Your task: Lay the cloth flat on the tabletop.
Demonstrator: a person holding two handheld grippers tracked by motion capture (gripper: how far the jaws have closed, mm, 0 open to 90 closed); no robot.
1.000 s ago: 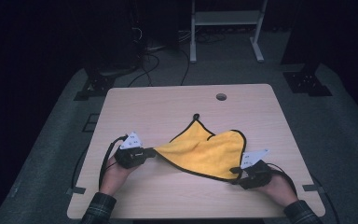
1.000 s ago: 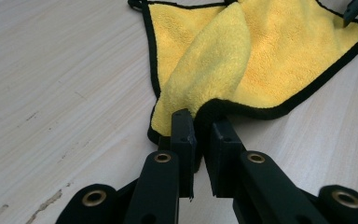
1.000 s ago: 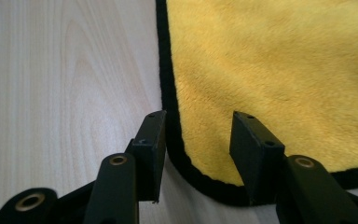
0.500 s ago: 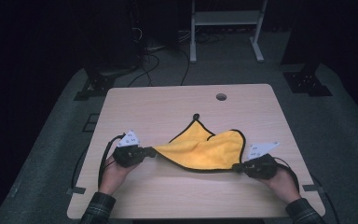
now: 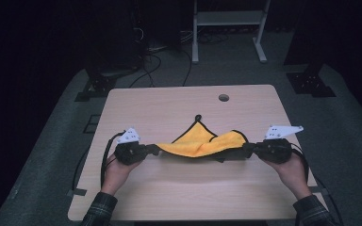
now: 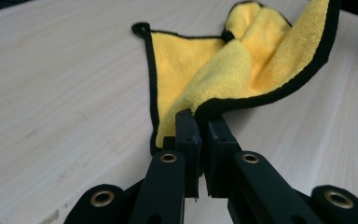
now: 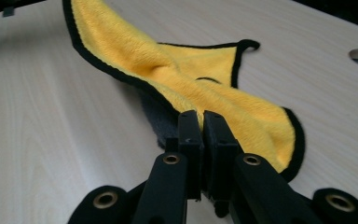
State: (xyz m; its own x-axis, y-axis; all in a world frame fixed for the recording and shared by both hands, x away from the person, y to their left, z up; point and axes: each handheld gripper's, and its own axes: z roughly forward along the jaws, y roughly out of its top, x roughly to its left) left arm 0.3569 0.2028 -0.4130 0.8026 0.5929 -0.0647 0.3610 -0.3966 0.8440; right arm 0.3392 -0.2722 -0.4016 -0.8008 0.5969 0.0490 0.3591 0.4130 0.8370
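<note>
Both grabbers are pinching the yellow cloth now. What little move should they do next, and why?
Probably lift both a little higher together. The left gripper and right gripper are each shut on an edge of the yellow cloth, which is stretched between them, but its far corner with the loop seems to lie on the table.

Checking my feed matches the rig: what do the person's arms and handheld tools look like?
Both forearms wear dark plaid sleeves. The left claw and right claw are black, each with a light grey three-cornered plate on top and a black trailing cable. Up close, brass-coloured rivets mark the jaw links.
</note>
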